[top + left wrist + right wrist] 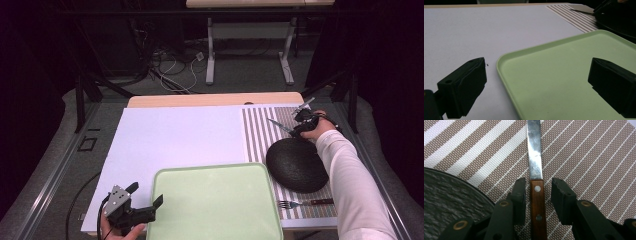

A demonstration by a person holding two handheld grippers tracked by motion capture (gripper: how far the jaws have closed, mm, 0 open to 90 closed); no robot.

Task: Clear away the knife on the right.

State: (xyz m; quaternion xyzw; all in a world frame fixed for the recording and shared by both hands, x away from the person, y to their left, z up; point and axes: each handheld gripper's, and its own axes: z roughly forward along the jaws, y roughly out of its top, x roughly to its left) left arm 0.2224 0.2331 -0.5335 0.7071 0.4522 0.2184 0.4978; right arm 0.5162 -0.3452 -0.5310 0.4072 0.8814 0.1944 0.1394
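My right gripper hangs over the striped placemat at the far right of the table, its jaws straddling the wooden handle of a knife; the left pad sits just beside the handle, the right one stands a little off, so nothing is pinched. The blade points away from me along the stripes; a dark round plate lies just to the left of the handle. From above, my right hand reaches past that plate, and a fork lies on the mat's near edge. My left gripper hovers at the near left corner of the pale green tray, jaws spread wide, one over the white table, one over the tray.
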